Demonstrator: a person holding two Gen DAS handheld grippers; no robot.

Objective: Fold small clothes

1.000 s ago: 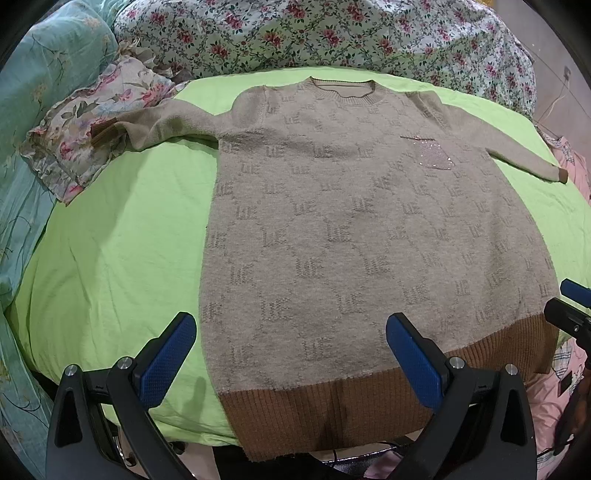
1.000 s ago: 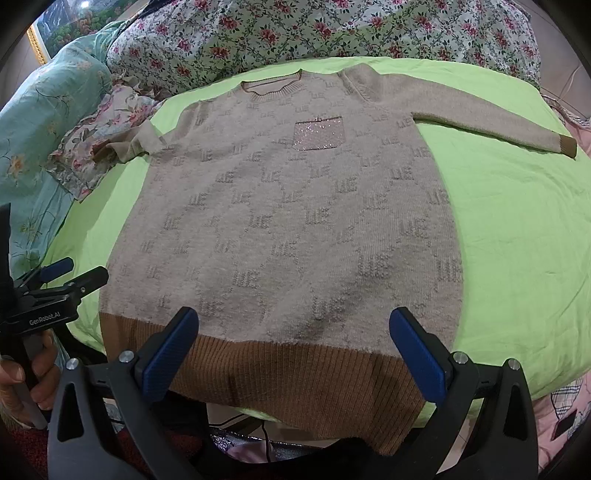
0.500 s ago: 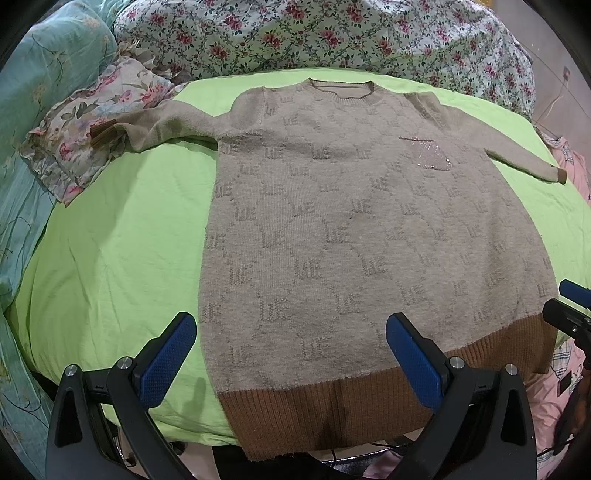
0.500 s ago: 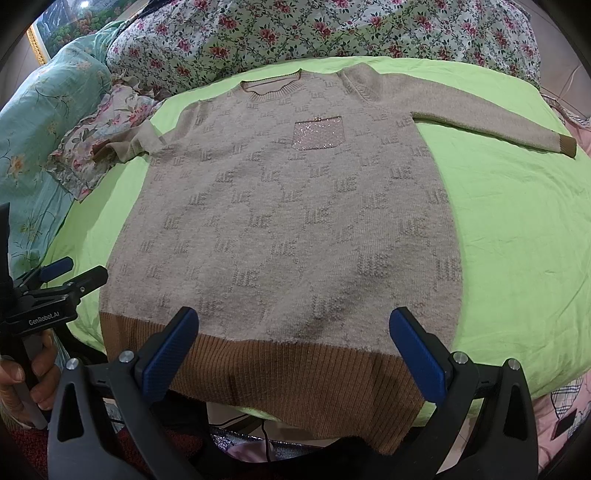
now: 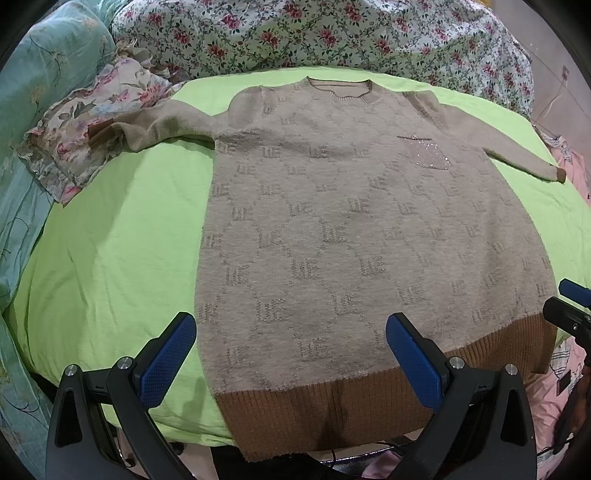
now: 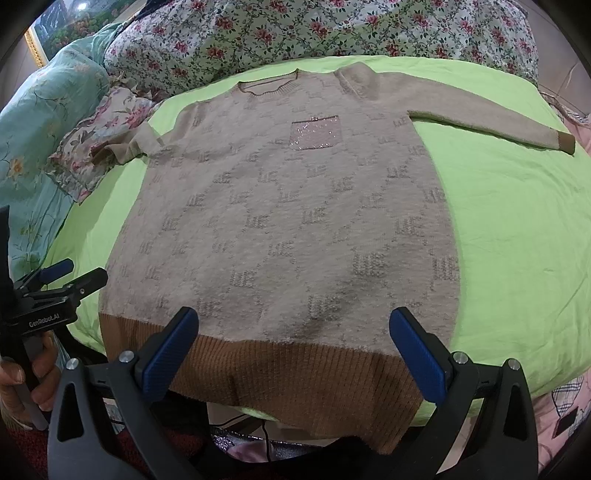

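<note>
Sweater (image 5: 354, 236) flat on green sheet (image 5: 110, 258); left hand-held gripper (image 5: 291, 350) wide; right hand-held gripper (image 6: 295, 347) wide

You are facing a sweater (image 5: 354, 236) lying flat on the sheet (image 5: 110, 258), hem nearest you and hanging over the near edge, neckline at the far side. Its 2 sleeves are reaching outward; the left cuff is resting on a pillow (image 5: 74, 129) lying left of the sheet. A quilt (image 6: 295, 33) is sitting behind the neckline. The chest pocket (image 6: 315, 134) is lying just below the neckline.
</note>
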